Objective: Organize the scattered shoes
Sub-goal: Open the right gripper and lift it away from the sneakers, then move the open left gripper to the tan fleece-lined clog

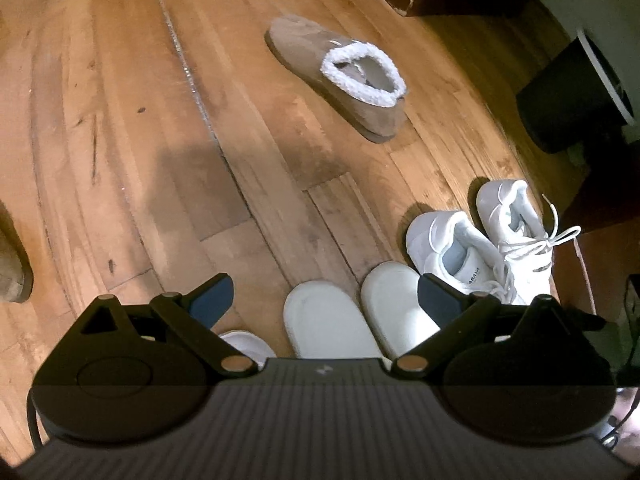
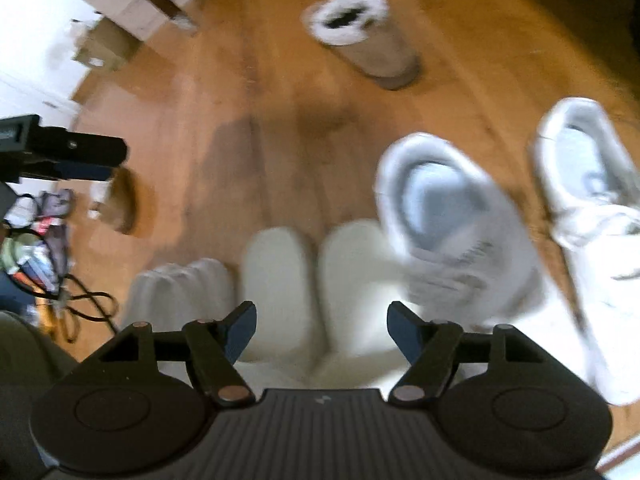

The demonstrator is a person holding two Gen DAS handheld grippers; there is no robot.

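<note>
Floor: wood planks (image 1: 120, 128), shoes partly lined up along the near edge.
Done: white slippers (image 1: 360, 312) paired side by side; white sneakers (image 1: 480, 240) paired just beside them.
Left to do: tan fleece boot (image 1: 340, 76) lies alone, well apart from the row; its likely mate (image 1: 12, 264) sits at the far left edge.
Left gripper (image 1: 324, 300): fingers spread wide, nothing between them.
Right gripper (image 2: 322, 328): fingers apart over the slippers, holding nothing.
Progress: roughly halfway, by my judgement.

Only one text is legible: dark lettering, seemingly "ABAYA", printed on the insole of the nearer white sneaker (image 1: 460, 256); right wrist view too blurred for reading.
</note>
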